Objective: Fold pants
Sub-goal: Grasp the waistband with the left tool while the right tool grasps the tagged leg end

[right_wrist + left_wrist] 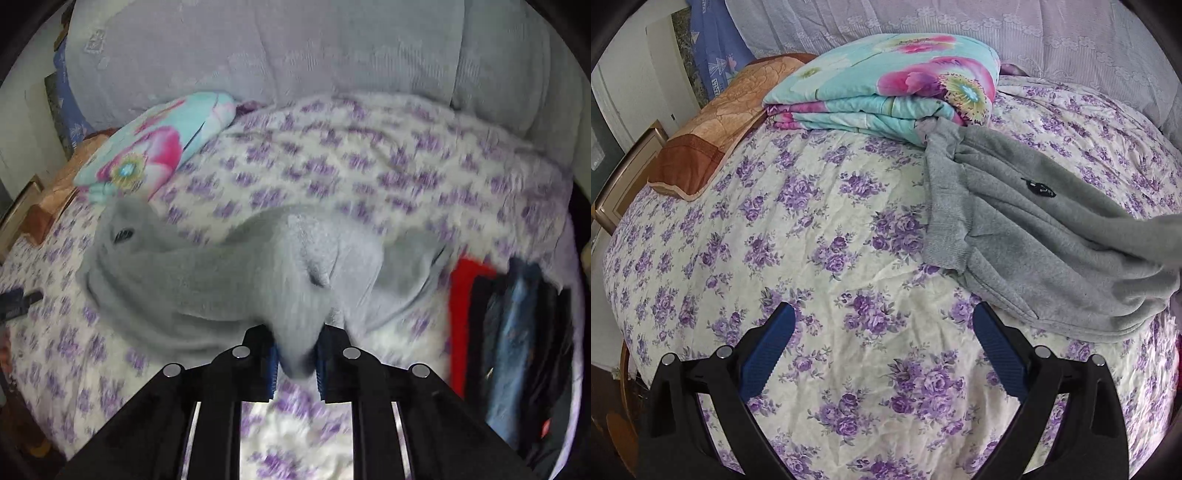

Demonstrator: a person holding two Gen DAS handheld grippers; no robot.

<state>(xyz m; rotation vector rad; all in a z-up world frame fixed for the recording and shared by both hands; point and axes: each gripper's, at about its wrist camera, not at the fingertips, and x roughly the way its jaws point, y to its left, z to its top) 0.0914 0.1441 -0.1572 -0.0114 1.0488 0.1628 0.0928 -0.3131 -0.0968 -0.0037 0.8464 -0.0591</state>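
Note:
Grey sweatpants (1045, 243) lie on a bed with a purple-flowered sheet (820, 236), waistband toward the folded quilt. My left gripper (882, 332) is open and empty, hovering over bare sheet to the left of the pants. In the right wrist view my right gripper (295, 350) is shut on a bunched part of the grey sweatpants (207, 273) and lifts it off the sheet; this view is motion-blurred. The tip of the left gripper shows at its far left (18, 301).
A folded turquoise and pink floral quilt (886, 96) lies at the back, with an orange-brown blanket (716, 125) to its left. A stack of folded clothes, red, black and blue (509, 325), sits at the right of the bed. Lilac lace-covered pillows (960, 29) line the back.

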